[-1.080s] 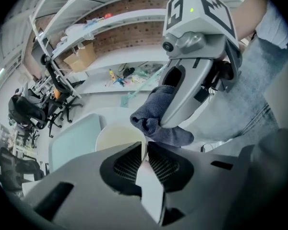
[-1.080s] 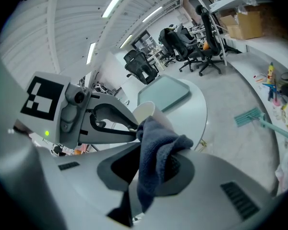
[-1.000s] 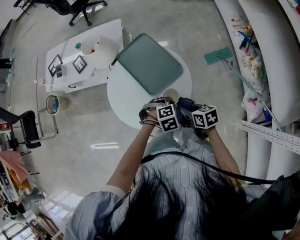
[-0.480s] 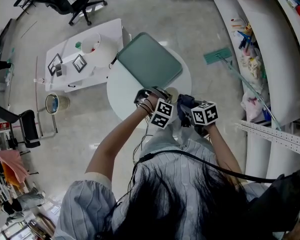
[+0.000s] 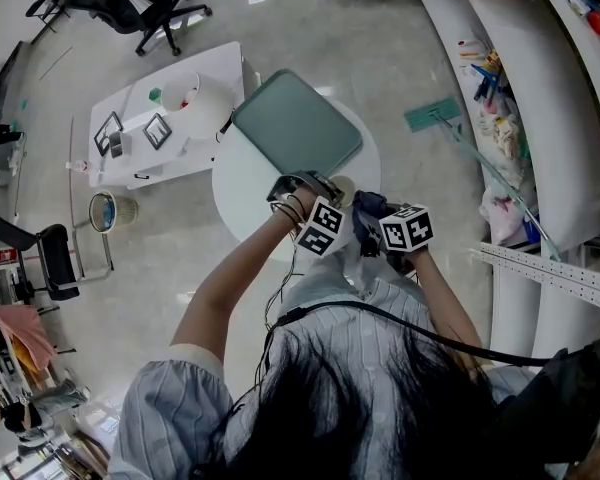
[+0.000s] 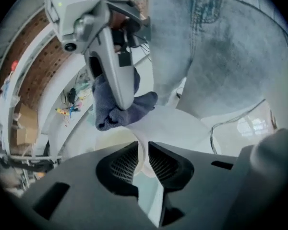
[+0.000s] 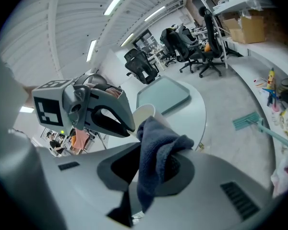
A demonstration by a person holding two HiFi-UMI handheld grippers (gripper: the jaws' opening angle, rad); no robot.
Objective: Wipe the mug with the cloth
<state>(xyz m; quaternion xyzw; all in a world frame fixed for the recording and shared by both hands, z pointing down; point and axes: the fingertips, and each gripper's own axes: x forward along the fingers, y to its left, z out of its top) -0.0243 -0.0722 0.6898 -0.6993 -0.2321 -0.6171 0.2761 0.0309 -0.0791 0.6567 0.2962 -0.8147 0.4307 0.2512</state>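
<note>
Near the close edge of the round table [image 5: 242, 183], at about 5 o'clock on its top, I am holding the mug [image 7: 145, 113] with the left gripper [image 6: 143, 147]. Its fingers are pinching the thin wall of the mug at the rim. They have just been opening a tiny bit, but the wall is between them and they are pressing on it.

Since a second ago, the left gripper has been rolling around, and my left elbow has been swinging out toward 8 o'clock. The right gripper [image 7: 156, 164] has been staying where it was. Its fingers are clamped on the blue cloth [image 7: 159, 138], which is bunching up just beside the mug. I think the roll is bringing a new side of the mug to the cloth, so the wiping is going on and is not done yet.

I am watching the edge. The mug is sitting close to it, on my side, and I cannot tell if it is resting on the top or hanging a little above. The green tray [image 5: 298, 126] is lying at 11 o'clock from the mug. Bare white top is waiting at 9 o'clock, so that is the safe way to slide.
</note>
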